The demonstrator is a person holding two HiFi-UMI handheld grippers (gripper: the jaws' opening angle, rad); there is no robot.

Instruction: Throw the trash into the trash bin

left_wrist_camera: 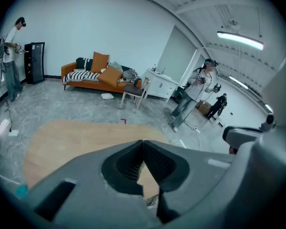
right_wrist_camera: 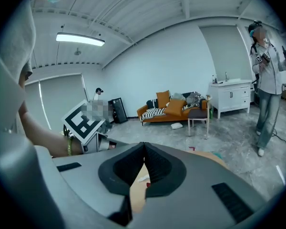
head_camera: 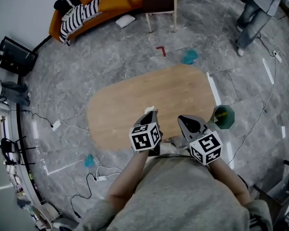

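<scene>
Over the near edge of the oval wooden table (head_camera: 135,100), my left gripper (head_camera: 152,113) is shut; its own view shows the jaws (left_wrist_camera: 143,142) meeting with nothing seen between them. A small white scrap (head_camera: 150,109) shows right at its tip; I cannot tell if it is held or lying on the table. My right gripper (head_camera: 183,119) is beside it, jaws (right_wrist_camera: 144,144) closed and empty. Through the gap below them, a white scrap (right_wrist_camera: 142,179) and a red bit (right_wrist_camera: 147,185) show on the table. A green trash bin (head_camera: 225,117) stands on the floor off the table's right end.
Teal objects lie on the floor beyond the table (head_camera: 189,57) and at its near left (head_camera: 89,160). Cables and a power strip (head_camera: 56,125) trail on the left. An orange sofa (head_camera: 101,4), a chair (head_camera: 160,6) and a standing person (head_camera: 254,13) are at the far side.
</scene>
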